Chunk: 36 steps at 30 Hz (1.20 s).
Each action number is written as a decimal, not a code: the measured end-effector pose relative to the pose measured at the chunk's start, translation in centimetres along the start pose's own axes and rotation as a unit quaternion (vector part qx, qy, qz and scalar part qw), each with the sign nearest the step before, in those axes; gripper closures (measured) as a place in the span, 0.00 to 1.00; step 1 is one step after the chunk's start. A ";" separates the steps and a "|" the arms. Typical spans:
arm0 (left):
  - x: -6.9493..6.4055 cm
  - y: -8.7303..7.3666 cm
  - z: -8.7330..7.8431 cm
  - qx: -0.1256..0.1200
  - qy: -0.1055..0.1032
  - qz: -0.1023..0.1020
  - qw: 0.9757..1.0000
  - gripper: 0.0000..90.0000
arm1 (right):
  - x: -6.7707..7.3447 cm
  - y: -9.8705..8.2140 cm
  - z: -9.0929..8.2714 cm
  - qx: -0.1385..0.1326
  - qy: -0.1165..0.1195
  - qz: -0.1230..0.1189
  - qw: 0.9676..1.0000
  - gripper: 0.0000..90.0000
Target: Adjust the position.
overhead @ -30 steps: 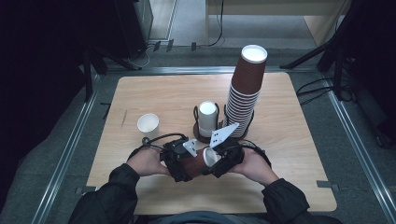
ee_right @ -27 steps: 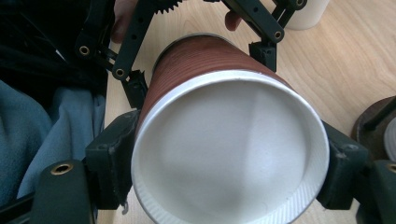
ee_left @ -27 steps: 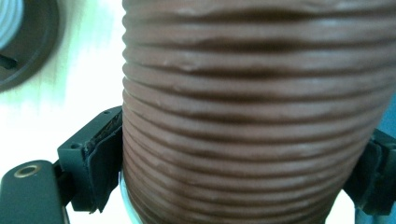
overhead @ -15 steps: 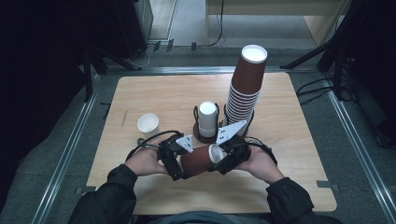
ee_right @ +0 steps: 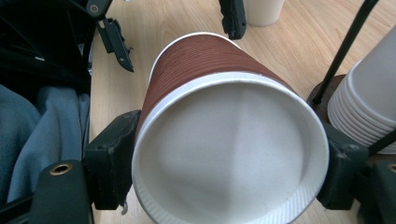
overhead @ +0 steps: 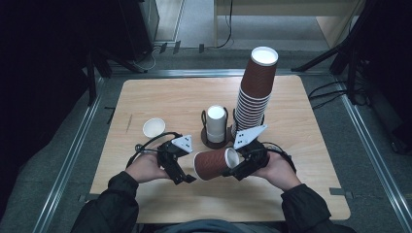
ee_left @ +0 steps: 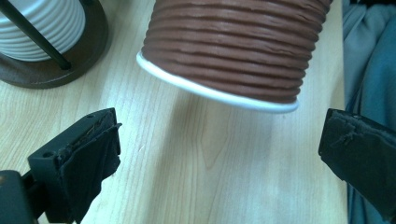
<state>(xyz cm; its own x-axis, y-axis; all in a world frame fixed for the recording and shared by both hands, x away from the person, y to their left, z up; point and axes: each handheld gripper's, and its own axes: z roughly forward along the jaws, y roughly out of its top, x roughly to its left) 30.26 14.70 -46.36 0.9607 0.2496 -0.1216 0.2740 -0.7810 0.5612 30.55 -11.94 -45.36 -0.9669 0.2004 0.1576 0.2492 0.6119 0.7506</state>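
The handover of a single brown paper cup [overhead: 214, 164] looks just finished: the right gripper [overhead: 239, 165] has its jaws closed across the cup's rim end, carrying it on its side just above the worktop [overhead: 301, 145], while the left gripper [overhead: 180, 171] has just been opening its jaws, which now stand wide apart with nothing between them, the cup's base hanging just beyond them. The next move probably calls for turning the cup and carrying it toward the tall brown stack [overhead: 255, 94] or the holder with white cups [overhead: 216, 125] behind. The cup is ribbed, dark brown outside, white inside, with a rolled white lip and a white base edge.
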 end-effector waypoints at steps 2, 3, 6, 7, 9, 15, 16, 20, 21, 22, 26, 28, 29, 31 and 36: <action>0.0 -0.1 -0.2 -0.011 0.003 -0.006 1.000 0.00 | 0.0 -0.1 -0.3 -0.005 -0.004 0.001 1.000 0.24; 0.0 -0.2 -0.3 -0.015 -0.001 -0.008 1.000 0.00 | -0.1 -0.1 -0.3 -0.006 -0.004 0.000 1.000 0.24; 0.1 -0.3 -0.4 -0.024 0.001 -0.015 1.000 0.00 | 0.0 -0.2 -0.6 -0.010 -0.006 0.004 1.000 0.24; 0.0 -0.4 -0.4 -0.028 0.001 -0.016 0.999 0.00 | 0.0 -0.2 -0.7 -0.013 -0.006 0.005 1.000 0.24; 0.0 -0.4 -0.4 -0.035 -0.003 -0.017 0.999 0.00 | -0.1 -0.2 -1.0 -0.021 -0.005 0.006 1.000 0.24; 0.0 -0.2 0.0 -0.058 -0.016 -0.024 0.998 0.00 | -0.1 0.0 -1.5 -0.052 0.005 0.011 0.999 0.24; 0.0 -0.1 0.0 -0.061 -0.020 -0.025 0.998 0.00 | -0.1 0.1 -1.6 -0.056 0.009 0.012 0.998 0.24; 0.0 0.1 0.1 -0.084 -0.033 -0.034 0.995 0.00 | 0.2 0.5 -1.7 -0.081 0.019 0.012 0.996 0.24; -0.1 0.2 0.2 -0.088 -0.033 -0.037 0.995 0.00 | 0.2 0.6 -1.7 -0.087 0.022 0.010 0.996 0.24; -0.1 0.3 0.2 -0.089 -0.031 -0.033 0.995 0.00 | 0.2 0.6 -1.7 -0.090 0.025 0.013 0.996 0.24; -0.4 0.6 0.5 -0.091 -0.032 -0.023 0.995 0.00 | 0.4 1.0 -1.5 -0.105 0.037 0.013 0.994 0.24; -0.4 0.7 0.6 -0.094 -0.035 -0.022 0.995 0.00 | 0.5 1.1 -1.3 -0.108 0.041 0.012 0.993 0.24; -0.5 0.8 0.6 -0.095 -0.038 -0.019 0.995 0.00 | 0.6 1.2 -1.1 -0.109 0.043 0.011 0.993 0.24; -0.6 0.9 0.6 -0.101 -0.038 -0.018 0.994 0.00 | 0.6 1.2 -0.9 -0.107 0.046 0.012 0.993 0.24; -0.6 0.9 0.2 -0.125 -0.044 -0.018 0.991 0.01 | 0.5 1.3 -0.5 -0.115 0.053 0.017 0.992 0.24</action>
<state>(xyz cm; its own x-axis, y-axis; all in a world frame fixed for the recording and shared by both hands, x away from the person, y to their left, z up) 29.92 13.74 -45.91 0.9540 0.2152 -0.2088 0.2980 -0.6031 0.7399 30.31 -11.48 -43.98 -0.9616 0.1284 0.2425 0.2742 0.4128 0.8686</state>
